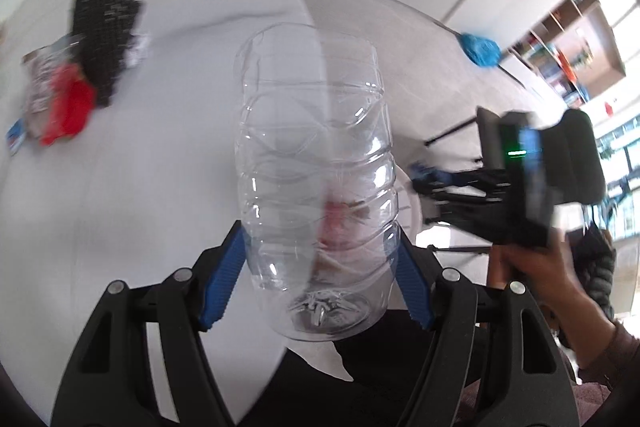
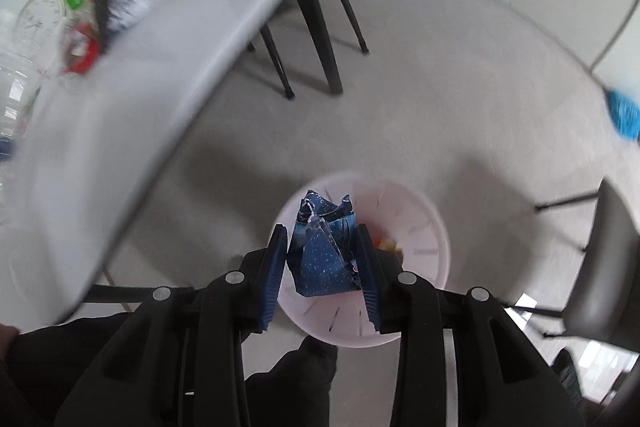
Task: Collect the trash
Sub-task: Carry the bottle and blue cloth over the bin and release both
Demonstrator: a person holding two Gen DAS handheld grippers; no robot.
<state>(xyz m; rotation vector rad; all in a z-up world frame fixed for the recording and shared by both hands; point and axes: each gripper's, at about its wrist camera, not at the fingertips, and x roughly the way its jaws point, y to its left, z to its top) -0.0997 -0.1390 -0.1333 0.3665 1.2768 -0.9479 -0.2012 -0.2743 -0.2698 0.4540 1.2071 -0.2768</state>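
1. While it hangs over the bench [image 1: 160, 187] edge, the left claw [image 1: 320, 267] pinches a clear plastic bottle [image 1: 316, 163].
2. The right claw [image 2: 322, 259] pinches a crumpled blue wrapper [image 2: 320, 247] above the white bin [image 2: 424, 235] on the floor.

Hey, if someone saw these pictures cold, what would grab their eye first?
A clear plastic bottle fills the left wrist view, clamped in the left tool above the white table. In the right wrist view, the right tool grips a crumpled blue wrapper over a pale bin on the floor.
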